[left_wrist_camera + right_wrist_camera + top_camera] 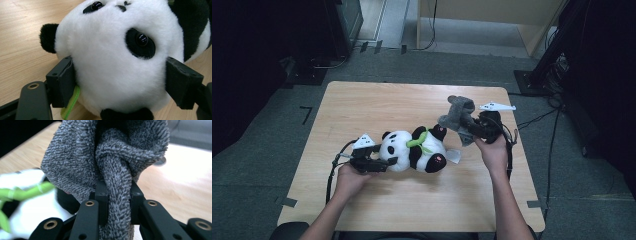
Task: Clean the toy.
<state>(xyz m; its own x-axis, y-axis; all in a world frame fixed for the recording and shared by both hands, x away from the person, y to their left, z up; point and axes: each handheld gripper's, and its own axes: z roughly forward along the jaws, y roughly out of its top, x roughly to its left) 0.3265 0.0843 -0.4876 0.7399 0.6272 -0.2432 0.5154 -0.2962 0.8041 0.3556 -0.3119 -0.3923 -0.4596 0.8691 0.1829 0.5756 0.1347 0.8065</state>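
A person sat at a light wooden table (362, 105) and held a two-jaw gripper in each hand, forearms coming in from the near edge in the high view. A plush panda (414, 150), black and white with a green bamboo sprig (419, 142) across its chest, lay on its side near the middle of the table, its head pointing toward the person's left and its feet toward the right. The left gripper (388, 162) lay low on the table at the panda's head. In the left gripper view, its jaws stood wide, one on each side of the white head, both pressed into the fur, so the gripper clasped the panda's head (117, 57); one black ear showed at the upper left and a strip of green poked out beside the left jaw. The right gripper (464, 127) was raised just off the panda's feet, toward the far right part of the table, and held a grey terry towel (457, 115) bunched up above it. In the right gripper view, its jaws were drawn narrow around a twisted fold of the towel (112, 170), which spread out in loose folds above them; the panda and its green sprig showed blurred below and to the left. A white tag (453, 156) lay on the table beside the panda's rear. Around the table lay grey floor with dark stands and cables.
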